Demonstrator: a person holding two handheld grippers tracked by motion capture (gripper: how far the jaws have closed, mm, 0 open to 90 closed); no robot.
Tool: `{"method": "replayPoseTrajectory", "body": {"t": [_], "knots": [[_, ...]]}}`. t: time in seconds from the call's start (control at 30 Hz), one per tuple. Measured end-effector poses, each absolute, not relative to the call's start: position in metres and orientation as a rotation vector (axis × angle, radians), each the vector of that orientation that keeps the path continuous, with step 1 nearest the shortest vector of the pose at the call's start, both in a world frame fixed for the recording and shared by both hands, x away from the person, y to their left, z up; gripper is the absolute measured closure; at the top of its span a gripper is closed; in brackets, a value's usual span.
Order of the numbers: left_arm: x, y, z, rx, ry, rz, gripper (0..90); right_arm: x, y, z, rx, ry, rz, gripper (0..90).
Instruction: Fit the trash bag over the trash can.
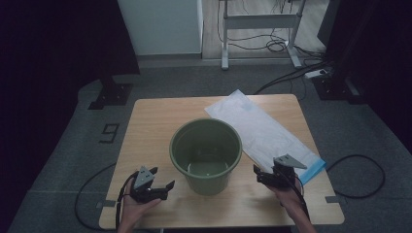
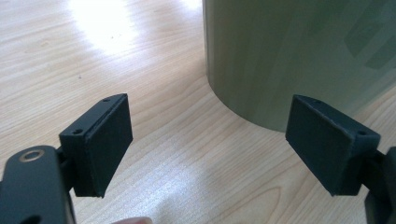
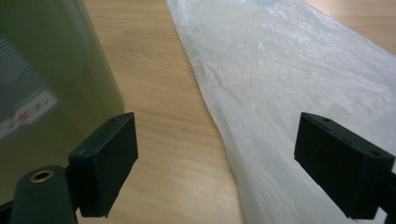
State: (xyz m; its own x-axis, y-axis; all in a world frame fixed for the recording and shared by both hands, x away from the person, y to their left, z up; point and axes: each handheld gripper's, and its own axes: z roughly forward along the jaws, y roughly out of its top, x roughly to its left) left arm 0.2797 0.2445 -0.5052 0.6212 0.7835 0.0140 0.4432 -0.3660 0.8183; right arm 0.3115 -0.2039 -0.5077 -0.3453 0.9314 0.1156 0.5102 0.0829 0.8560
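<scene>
An empty green bucket (image 1: 206, 154) stands upright in the middle of the small wooden table (image 1: 150, 121). A flat white plastic bag (image 1: 260, 131) with a blue end lies diagonally to the bucket's right. My left gripper (image 1: 162, 180) is held open near the front left, just left of the bucket's base (image 2: 299, 56). My right gripper (image 1: 265, 173) is open at the front right, between the bucket wall (image 3: 42, 88) and the bag (image 3: 280, 93). Its jaws hover over bare wood and the bag's edge. Nothing is between either pair of jaws.
The table's front edge lies just behind both hands. Grey carpet surrounds the table, with cables (image 1: 359, 184) on the floor at right and left. A desk frame (image 1: 260, 29) and a white cabinet (image 1: 160, 24) stand far behind.
</scene>
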Motion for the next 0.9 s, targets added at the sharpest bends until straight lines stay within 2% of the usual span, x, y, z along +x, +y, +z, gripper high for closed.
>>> {"method": "replayPoseTrajectory", "body": {"t": [0.27,0.4,0.9], "knots": [[0.282,0.253,-0.506,1.992,1.005,0.509,14.8,0.358,-0.183,-0.511,1.437,1.914,1.132,13.5],[0.280,0.255,-0.510,1.983,1.037,0.550,16.4,0.369,-0.176,-0.516,1.419,1.944,1.082,13.6],[0.281,0.257,-0.523,2.004,1.096,0.540,16.7,0.423,-0.153,-0.548,1.483,2.027,0.927,13.8]]}}
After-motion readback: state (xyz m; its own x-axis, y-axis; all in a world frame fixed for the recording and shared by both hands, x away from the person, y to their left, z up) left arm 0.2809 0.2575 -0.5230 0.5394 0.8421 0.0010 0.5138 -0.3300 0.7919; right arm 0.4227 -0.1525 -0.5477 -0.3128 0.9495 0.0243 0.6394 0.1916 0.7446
